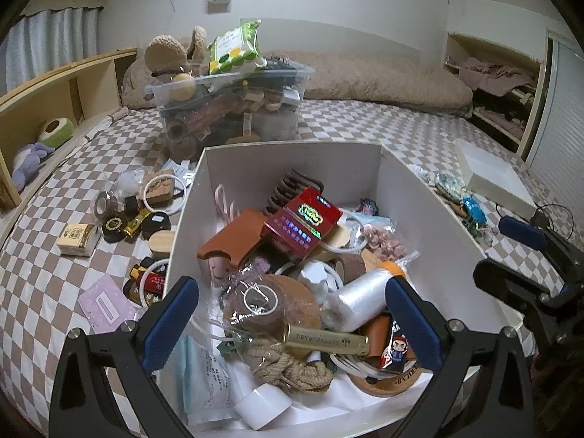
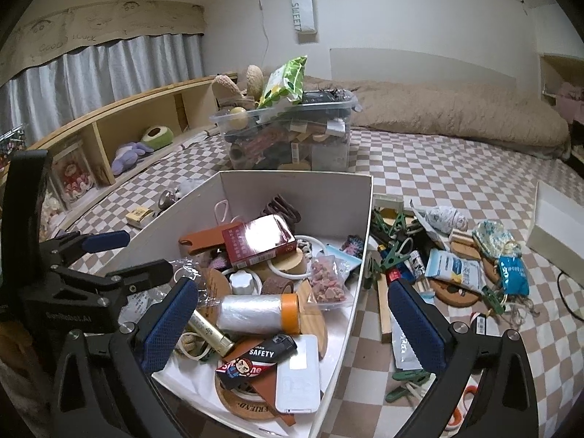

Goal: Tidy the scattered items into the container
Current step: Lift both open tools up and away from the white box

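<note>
A white cardboard box sits on the checkered bed, filled with small items: a red packet, a plastic-wrap roll, a rope knot. My left gripper is open and empty above the box's near end. My right gripper is open and empty over the box's near right corner. Scattered items lie left of the box and right of it. The right gripper also shows in the left wrist view, and the left gripper in the right wrist view.
A clear plastic bin heaped with things stands behind the box. A white lid lies at right. A wooden shelf with plush toys runs along the left. A beige blanket lies at the back.
</note>
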Tool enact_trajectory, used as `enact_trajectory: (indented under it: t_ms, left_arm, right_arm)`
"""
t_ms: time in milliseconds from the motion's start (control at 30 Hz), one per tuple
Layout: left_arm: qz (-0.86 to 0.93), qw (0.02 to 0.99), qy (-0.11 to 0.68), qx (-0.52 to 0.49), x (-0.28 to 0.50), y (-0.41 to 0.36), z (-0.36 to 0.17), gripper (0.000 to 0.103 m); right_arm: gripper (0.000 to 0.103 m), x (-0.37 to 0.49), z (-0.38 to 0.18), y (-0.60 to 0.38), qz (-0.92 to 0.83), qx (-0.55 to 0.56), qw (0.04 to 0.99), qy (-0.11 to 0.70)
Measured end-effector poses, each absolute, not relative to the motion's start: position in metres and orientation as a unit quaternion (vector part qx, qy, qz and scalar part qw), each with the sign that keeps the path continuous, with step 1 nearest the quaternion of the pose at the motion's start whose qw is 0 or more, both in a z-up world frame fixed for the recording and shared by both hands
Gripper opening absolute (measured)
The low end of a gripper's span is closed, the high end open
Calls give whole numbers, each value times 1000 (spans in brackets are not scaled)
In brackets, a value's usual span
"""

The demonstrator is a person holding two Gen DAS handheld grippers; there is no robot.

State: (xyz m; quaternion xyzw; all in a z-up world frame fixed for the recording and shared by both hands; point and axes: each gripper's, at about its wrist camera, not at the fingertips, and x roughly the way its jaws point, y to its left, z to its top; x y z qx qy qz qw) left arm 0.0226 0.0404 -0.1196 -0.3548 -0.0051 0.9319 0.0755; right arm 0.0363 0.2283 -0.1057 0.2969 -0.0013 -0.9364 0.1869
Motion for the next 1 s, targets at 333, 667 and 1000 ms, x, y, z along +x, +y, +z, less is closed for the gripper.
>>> enact_trajectory:
  t_ms: [333, 667, 1000]
  left_arm:
    - [942, 66, -23, -327, 26, 26, -93, 103]
    - [952, 58, -45, -297, 23, 9, -60, 103]
    - [961, 43, -41, -272, 18, -3, -39, 103]
  right_arm:
    - [103, 37, -82, 231, -947, 269, 176, -2]
    - [103, 35, -51, 240, -959, 233, 161, -8]
    - [103, 27, -29, 263, -969, 206, 133, -26]
